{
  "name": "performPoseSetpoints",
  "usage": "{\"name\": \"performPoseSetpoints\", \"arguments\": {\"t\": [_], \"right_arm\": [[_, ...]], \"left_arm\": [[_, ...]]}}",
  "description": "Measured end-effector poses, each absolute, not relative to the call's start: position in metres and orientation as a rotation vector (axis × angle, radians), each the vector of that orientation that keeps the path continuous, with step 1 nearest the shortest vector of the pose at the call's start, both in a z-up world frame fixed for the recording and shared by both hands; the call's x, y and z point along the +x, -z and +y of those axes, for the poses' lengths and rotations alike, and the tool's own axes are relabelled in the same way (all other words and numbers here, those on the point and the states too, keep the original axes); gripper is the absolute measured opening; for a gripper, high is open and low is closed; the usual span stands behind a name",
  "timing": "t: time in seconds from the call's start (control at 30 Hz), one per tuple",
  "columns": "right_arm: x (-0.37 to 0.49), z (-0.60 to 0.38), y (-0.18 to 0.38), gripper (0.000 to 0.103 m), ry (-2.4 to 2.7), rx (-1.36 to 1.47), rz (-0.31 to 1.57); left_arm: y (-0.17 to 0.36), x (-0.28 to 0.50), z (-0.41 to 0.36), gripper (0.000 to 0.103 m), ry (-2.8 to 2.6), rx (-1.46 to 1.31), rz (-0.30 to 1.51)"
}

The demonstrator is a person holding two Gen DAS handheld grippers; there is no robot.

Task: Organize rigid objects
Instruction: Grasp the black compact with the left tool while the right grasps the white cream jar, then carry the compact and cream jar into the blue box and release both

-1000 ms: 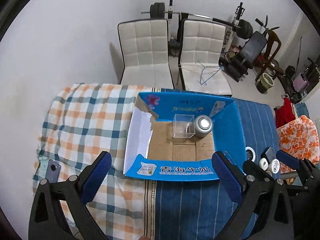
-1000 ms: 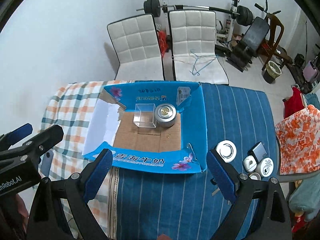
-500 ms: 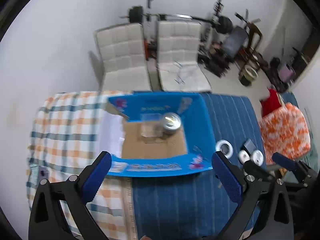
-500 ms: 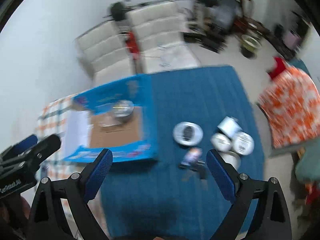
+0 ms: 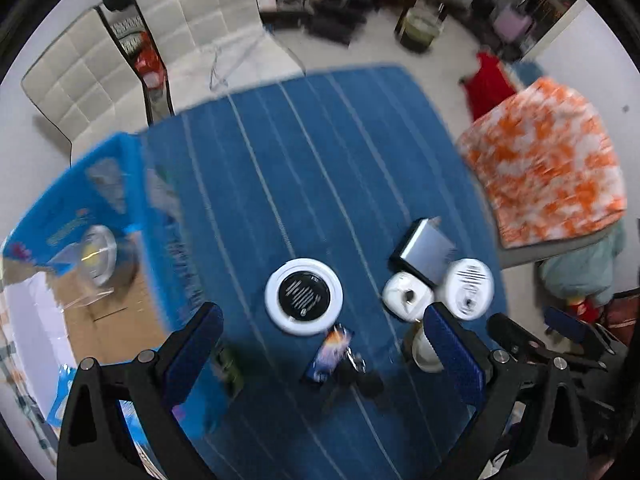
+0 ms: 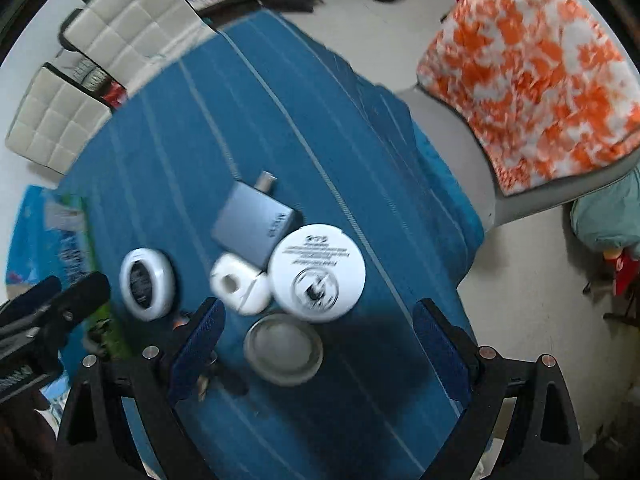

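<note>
Both grippers hover open and empty above a cluster of small items on the blue striped cloth (image 5: 304,168). In the left wrist view my left gripper (image 5: 320,314) hangs just over a white-rimmed black disc (image 5: 304,296). A grey flat case (image 5: 424,256) and two small white round items (image 5: 408,298) (image 5: 470,288) lie to its right. At far left stands the blue carton (image 5: 68,200), holding a silver tin (image 5: 98,254). In the right wrist view my right gripper (image 6: 319,308) is above a large white lid (image 6: 316,272) and a grey-rimmed round jar (image 6: 283,350). The grey case (image 6: 254,226) and the disc (image 6: 147,284) lie beyond.
A small blue card with keys (image 5: 332,354) lies near the front of the cloth. An orange-and-white cloth (image 6: 532,64) covers a seat to the right. White padded chairs (image 5: 120,64) stand behind the table. The table's right edge (image 6: 472,240) drops off close to the items.
Both grippers swung right and down, away from the blue carton to over the cluster of small round items. The carton has slid to the left edge of both views.
</note>
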State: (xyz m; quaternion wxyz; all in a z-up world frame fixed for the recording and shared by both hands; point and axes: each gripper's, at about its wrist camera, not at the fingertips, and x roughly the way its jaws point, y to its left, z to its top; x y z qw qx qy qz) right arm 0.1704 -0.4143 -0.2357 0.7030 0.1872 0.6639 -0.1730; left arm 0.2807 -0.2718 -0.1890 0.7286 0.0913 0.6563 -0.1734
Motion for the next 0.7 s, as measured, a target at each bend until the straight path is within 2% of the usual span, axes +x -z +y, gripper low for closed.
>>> {"name": "performPoseSetpoints", "arguments": {"t": [0.17, 0.4, 0.43, 0.47, 0.5, 0.53, 0.6, 0.7], "right_arm": [[0.183, -0.422, 0.282, 0.097, 0.381, 0.424, 1.55], [0.187, -0.425, 0.306, 0.092, 0.37, 0.476, 1.586], [0.187, -0.427, 0.306, 0.091, 0.374, 0.483, 1.572], [0.188, -0.428, 0.305, 0.082, 0.38, 0.483, 1.561], [0.189, -0.429, 0.306, 0.076, 0.379, 0.484, 1.557], [0.19, -0.429, 0.311, 0.073, 0.377, 0.493, 1.568], [0.192, -0.425, 0.311, 0.072, 0.391, 0.456, 1.572], [0.195, -0.413, 0.314, 0.071, 0.389, 0.347, 1.598]], "left_arm": [[0.252, 0.294, -0.29, 0.103, 0.325, 0.257, 1.573], [0.305, 0.293, -0.288, 0.103, 0.258, 0.243, 1.693], [0.309, 0.292, -0.289, 0.1, 0.257, 0.246, 1.697], [0.313, 0.29, -0.29, 0.094, 0.258, 0.247, 1.7], [0.316, 0.289, -0.291, 0.085, 0.251, 0.255, 1.698], [0.315, 0.288, -0.292, 0.083, 0.248, 0.257, 1.678], [0.31, 0.288, -0.293, 0.074, 0.245, 0.243, 1.641], [0.305, 0.287, -0.294, 0.073, 0.244, 0.227, 1.633]]}}
